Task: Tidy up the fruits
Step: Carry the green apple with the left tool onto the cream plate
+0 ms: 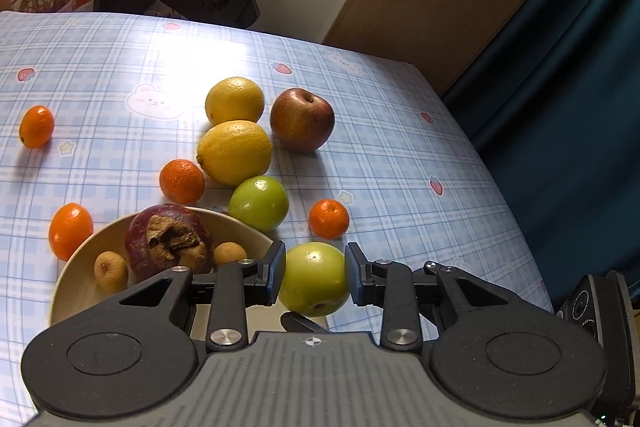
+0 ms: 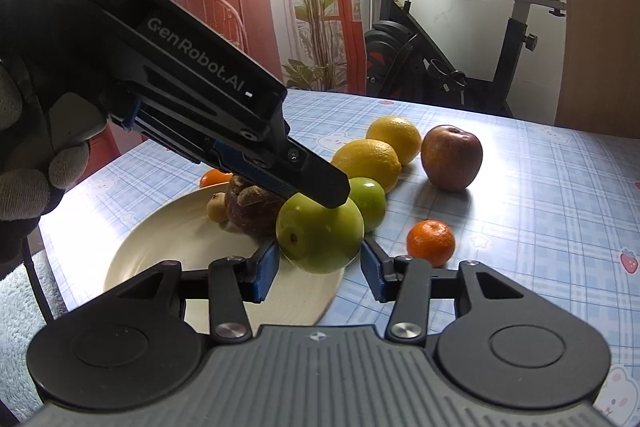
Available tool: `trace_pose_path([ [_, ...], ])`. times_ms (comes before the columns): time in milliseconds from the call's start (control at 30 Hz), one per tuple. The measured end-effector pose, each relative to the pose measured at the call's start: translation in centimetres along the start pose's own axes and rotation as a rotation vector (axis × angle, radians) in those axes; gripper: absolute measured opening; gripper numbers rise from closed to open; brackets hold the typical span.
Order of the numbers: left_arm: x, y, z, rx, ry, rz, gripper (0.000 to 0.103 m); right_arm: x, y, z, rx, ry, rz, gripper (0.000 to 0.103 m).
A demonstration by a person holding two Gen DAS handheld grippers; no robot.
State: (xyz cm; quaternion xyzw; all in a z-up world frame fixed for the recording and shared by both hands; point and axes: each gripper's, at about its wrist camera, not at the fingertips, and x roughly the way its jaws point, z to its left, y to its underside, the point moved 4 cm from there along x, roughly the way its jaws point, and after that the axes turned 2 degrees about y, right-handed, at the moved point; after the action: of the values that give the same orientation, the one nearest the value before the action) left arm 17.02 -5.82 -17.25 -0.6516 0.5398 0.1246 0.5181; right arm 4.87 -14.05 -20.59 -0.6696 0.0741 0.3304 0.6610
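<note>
Fruit lies scattered over my checked tablecloth [image 1: 400, 155]. My left gripper [image 1: 315, 277] has closed its pads on a green apple [image 1: 314, 279], squeezing it from both sides, just beside the rim of the cream plate [image 1: 76, 279]. From the right wrist camera, that same apple hangs over the plate's near edge, with the left gripper's finger [image 2: 320, 183] lying across its top. My right gripper [image 2: 318, 269] stands part open with empty jaws, one pad on either side below the apple (I cannot tell whether they brush it). On the plate sit a mangosteen [image 1: 170, 241] and two small brown fruits. Second green apple [image 1: 259, 203], two lemons, red apple [image 1: 302, 119] and tangerines rest on the cloth.
</note>
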Motion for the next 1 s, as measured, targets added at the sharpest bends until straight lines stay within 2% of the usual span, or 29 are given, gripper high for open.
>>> trace_pose_path([
  [367,-4.7,2.4,5.0,-0.082,-0.070,-0.035,0.034,3.2,-0.7,6.3,-0.138,-0.107,0.079,0.048],
  [533,-5.6,3.0,7.2,-0.124,-0.101,-0.052,0.034,5.2,-0.9,7.6,-0.146,-0.159,0.123,0.048],
  [733,-6.2,3.2,9.5,-0.160,-0.131,-0.074,0.033,7.8,-1.2,8.8,-0.157,-0.185,0.158,0.048],
  [867,-5.8,3.1,10.0,-0.155,-0.160,-0.076,0.033,9.1,-1.3,9.4,-0.172,-0.180,0.172,0.048],
  [1000,-5.6,3.1,10.8,-0.173,-0.158,-0.091,0.033,9.7,-1.3,9.8,-0.184,-0.169,0.176,0.048],
])
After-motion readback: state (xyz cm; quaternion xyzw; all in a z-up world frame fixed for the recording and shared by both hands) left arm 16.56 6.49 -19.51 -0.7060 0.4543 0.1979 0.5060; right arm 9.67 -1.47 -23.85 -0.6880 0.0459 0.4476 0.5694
